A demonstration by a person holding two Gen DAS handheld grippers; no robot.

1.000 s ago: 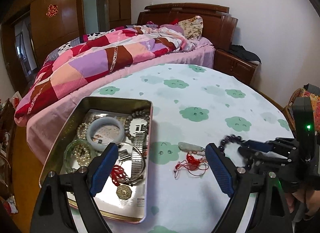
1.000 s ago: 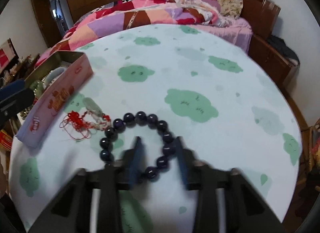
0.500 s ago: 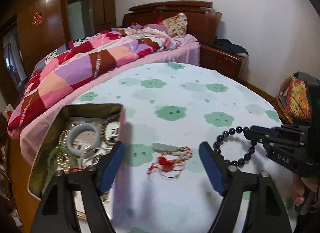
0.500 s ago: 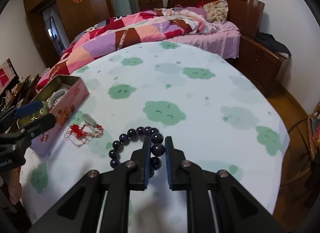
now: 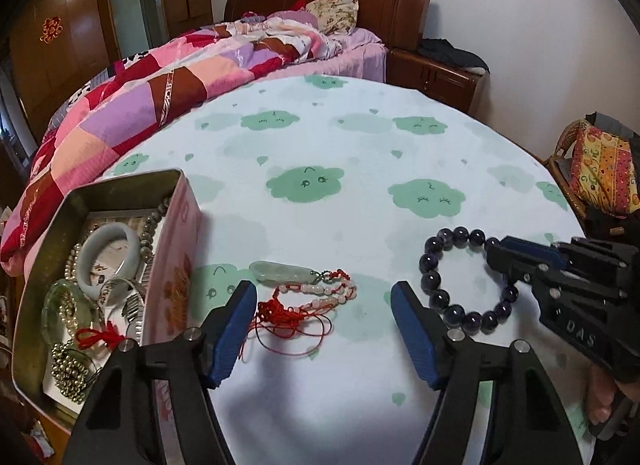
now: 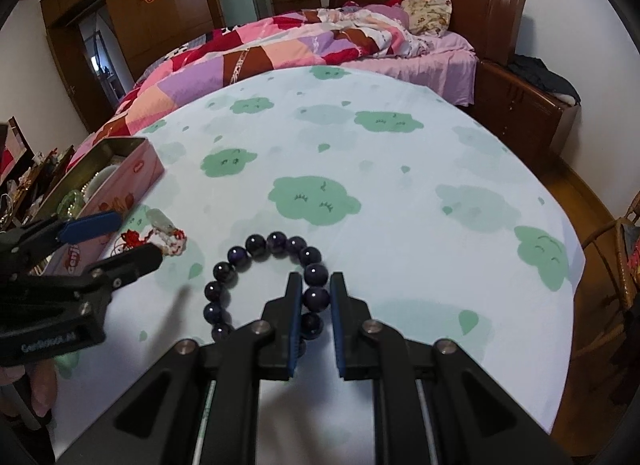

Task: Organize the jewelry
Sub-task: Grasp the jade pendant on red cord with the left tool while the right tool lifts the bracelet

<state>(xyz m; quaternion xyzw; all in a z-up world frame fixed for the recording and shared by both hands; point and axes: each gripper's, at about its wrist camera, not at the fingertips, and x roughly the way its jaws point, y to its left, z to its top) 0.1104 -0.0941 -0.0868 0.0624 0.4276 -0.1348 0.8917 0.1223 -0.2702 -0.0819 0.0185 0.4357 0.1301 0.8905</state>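
Grippers, two. Right gripper: jaws nearly together, clamped on one dark bead bracelet lying on the tablecloth. Left gripper: jaws wide and closing, pads touching nothing, one jade pendant with red cord and pale beads on the cloth between them. One pink tin, open, left of pendant: two bangles, several bead strings.

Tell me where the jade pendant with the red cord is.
The jade pendant lies on the tablecloth just right of the pink tin, left of the dark bead bracelet.
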